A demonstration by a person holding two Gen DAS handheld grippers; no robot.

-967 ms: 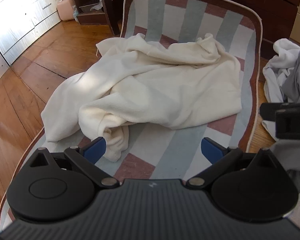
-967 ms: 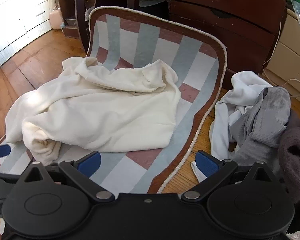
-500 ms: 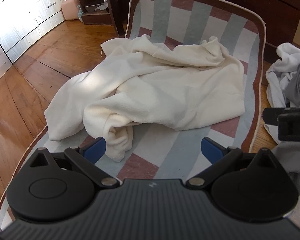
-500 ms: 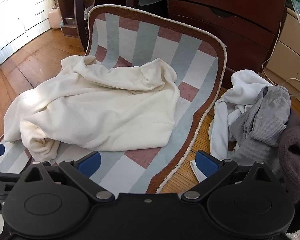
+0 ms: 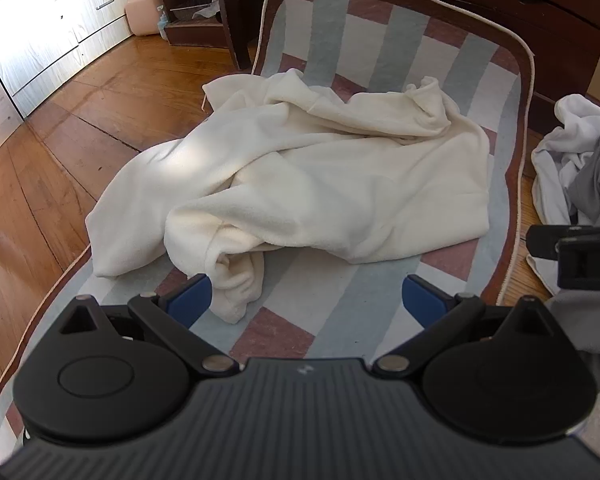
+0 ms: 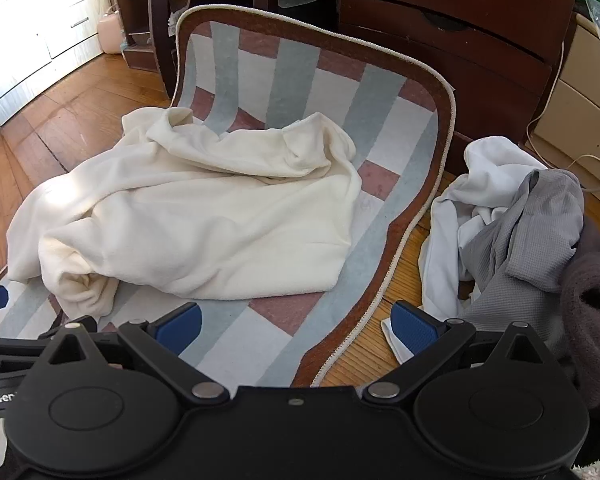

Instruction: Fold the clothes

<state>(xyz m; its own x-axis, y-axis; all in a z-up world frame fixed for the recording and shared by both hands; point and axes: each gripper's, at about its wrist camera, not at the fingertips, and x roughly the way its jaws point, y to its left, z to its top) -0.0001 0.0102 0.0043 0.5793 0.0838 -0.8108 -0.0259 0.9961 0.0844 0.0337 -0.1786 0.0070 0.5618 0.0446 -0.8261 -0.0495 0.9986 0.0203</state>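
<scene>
Cream fleece garment (image 5: 308, 184) crumpled on striped rug (image 5: 384, 276); both tongs spread, empty.

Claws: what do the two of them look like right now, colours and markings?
Both are matte black. The left claw has blue pads, round side housings, silver pivot pins and a ribbed grey body. The right claw matches, but its body is smooth. White lettering shows on each; too little to read.
</scene>
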